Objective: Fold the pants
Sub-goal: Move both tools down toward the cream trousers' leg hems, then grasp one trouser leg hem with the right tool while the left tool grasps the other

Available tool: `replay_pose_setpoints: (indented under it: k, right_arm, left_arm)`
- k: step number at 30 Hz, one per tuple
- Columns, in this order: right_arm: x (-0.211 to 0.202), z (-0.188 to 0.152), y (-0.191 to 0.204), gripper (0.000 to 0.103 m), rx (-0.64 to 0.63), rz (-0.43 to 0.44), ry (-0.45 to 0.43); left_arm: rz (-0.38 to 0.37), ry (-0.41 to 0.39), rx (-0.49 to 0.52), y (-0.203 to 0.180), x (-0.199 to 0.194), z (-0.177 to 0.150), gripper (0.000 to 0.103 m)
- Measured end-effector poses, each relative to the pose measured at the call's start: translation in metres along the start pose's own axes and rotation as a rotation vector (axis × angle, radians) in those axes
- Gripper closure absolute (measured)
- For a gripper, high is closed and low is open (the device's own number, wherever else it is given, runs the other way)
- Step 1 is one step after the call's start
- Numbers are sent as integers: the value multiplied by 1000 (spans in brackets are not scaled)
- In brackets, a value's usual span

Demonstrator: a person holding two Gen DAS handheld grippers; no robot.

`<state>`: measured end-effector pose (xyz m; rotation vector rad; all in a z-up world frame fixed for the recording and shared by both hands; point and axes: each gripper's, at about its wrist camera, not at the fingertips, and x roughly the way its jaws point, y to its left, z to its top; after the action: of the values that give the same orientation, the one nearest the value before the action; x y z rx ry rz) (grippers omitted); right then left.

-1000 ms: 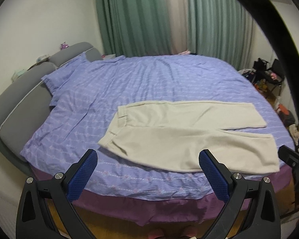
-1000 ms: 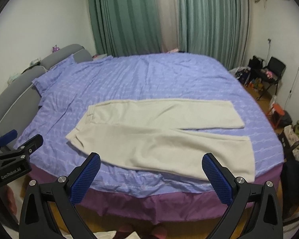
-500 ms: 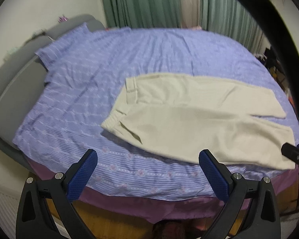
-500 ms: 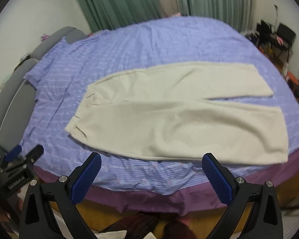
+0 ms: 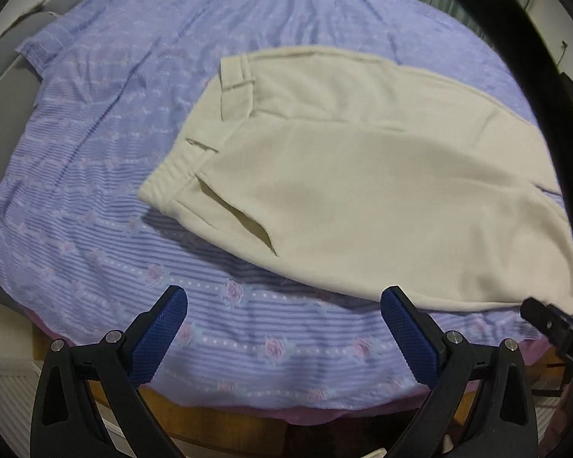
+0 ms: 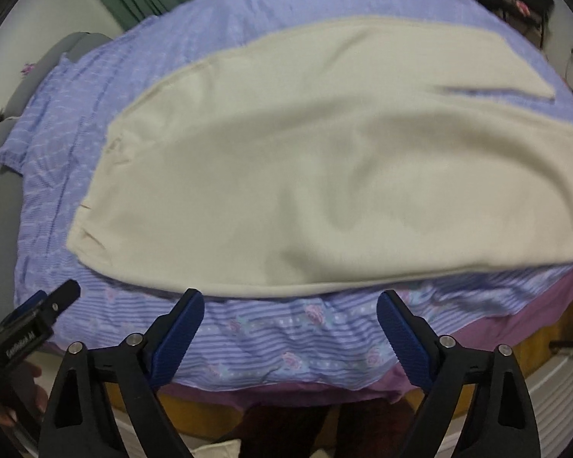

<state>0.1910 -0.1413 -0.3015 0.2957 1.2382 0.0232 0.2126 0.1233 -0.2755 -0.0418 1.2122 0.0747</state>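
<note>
pants (image 5: pixel 363 175) cream, soft, flat on striped floral bedspread (image 5: pixel 95 198) | left gripper (image 5: pixel 282 328) spread, empty | right gripper (image 6: pixel 290 328) closing, nothing between

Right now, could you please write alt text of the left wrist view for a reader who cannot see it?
Cream pants lie flat and unfolded on a bed with a purple striped cover, waistband to the left. The left gripper hangs open above the bed's near edge, touching nothing. The tip of the right gripper shows at the right edge.
</note>
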Motion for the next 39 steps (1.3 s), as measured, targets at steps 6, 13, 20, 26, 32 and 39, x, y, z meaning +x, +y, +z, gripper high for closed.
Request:
replay_pose_setpoints:
  k: [6, 13, 20, 26, 32, 39]
  right_arm:
    - [37, -1, -4, 15, 25, -8, 54]
    - [67, 7, -10, 18, 115, 17, 86]
    - [86, 7, -15, 21, 156, 20, 118]
    - [90, 1, -20, 21, 202, 51, 137]
    - [90, 13, -32, 25, 237, 74, 91]
    - [84, 36, -35, 71, 178, 16, 83]
  left_arm:
    - [-8, 56, 2, 0, 44, 7, 0]
    - [-38, 127, -46, 1, 85, 17, 6]
    - [-87, 174, -157, 15, 107, 30, 15]
    - [-94, 171, -147, 12, 110, 37, 20]
    - [-101, 171, -137, 8, 113, 37, 36]
    - [-95, 142, -169, 23, 94, 44, 77]
